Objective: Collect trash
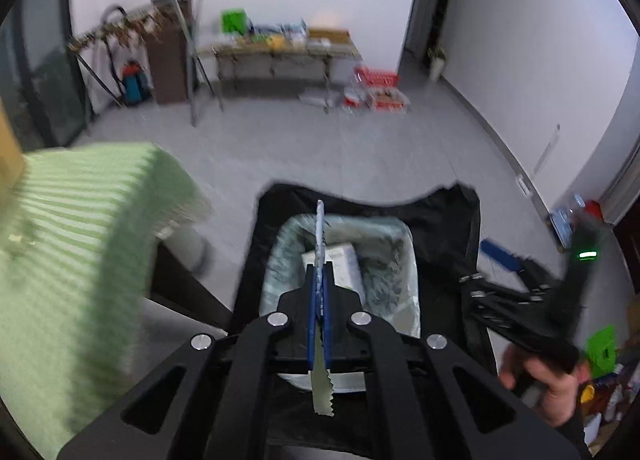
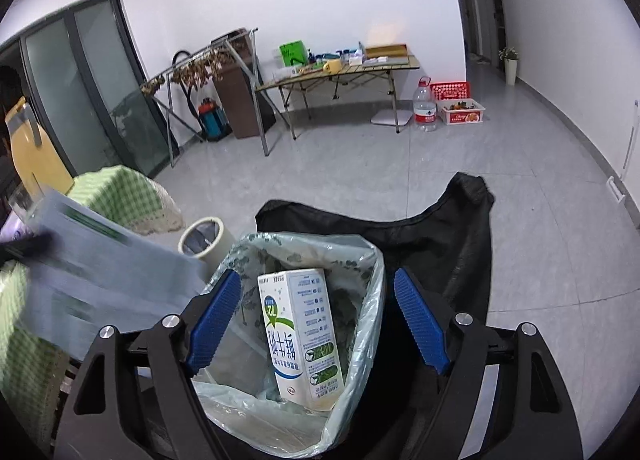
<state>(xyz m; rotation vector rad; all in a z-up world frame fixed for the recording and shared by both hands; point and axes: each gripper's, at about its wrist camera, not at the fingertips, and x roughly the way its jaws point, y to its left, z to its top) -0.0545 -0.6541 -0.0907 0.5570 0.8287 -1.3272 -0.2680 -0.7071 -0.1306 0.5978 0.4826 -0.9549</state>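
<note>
My left gripper (image 1: 318, 274) is shut on a flat blue-and-white wrapper (image 1: 320, 228) with a serrated end, seen edge-on. It hangs over a trash bin lined with a pale green bag (image 1: 404, 236), and a white milk carton (image 1: 346, 260) lies inside. In the right wrist view the same wrapper (image 2: 112, 276) is a blurred sheet at the left. My right gripper (image 2: 316, 276) stands open above the bin liner (image 2: 360, 260), with nothing between its blue pads (image 2: 216, 312). The carton (image 2: 300, 332) rests below them in the bin. A hand holds the right gripper (image 1: 496, 260) at the bin's right.
A table with a green checked cloth (image 2: 116, 192) stands left of the bin, with a roll of tape (image 2: 202, 240) at its edge. Black fabric (image 2: 440, 244) lies behind and around the bin. A folding table (image 2: 360, 68), a drying rack and boxes stand along the far wall.
</note>
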